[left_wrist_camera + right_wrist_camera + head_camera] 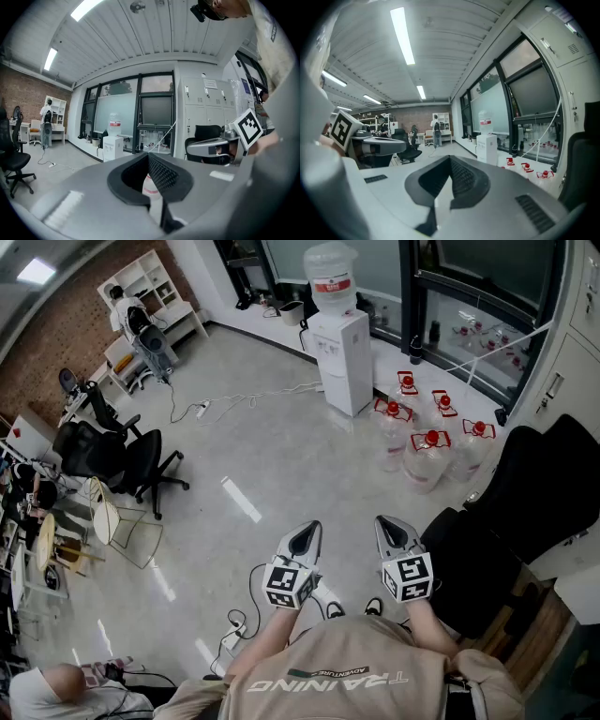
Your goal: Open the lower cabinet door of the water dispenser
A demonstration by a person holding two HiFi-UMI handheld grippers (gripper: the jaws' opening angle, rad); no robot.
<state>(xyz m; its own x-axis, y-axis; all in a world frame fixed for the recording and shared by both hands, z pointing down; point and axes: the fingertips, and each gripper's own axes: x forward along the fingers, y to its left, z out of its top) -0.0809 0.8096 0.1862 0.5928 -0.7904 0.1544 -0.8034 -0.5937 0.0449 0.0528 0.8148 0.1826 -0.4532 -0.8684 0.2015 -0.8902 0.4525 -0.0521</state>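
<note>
The white water dispenser (pixel 342 367) with a clear bottle (pixel 331 277) on top stands across the room by the windows, far from both grippers. It also shows small in the left gripper view (pixel 112 146) and the right gripper view (pixel 486 147); its lower cabinet door is too small to judge. My left gripper (pixel 305 538) and right gripper (pixel 394 532) are held side by side in front of the person's chest, pointing toward the dispenser. In their own views the left gripper (pixel 149 158) and the right gripper (pixel 451 163) each have jaws shut with nothing between them.
Several red-capped water bottles (pixel 431 451) stand on the floor right of the dispenser. Black chairs (pixel 525 493) crowd the right side, and an office chair (pixel 141 465) stands at the left. A power strip and cable (pixel 202 409) lie on the floor. White lockers (pixel 206 103) line the wall.
</note>
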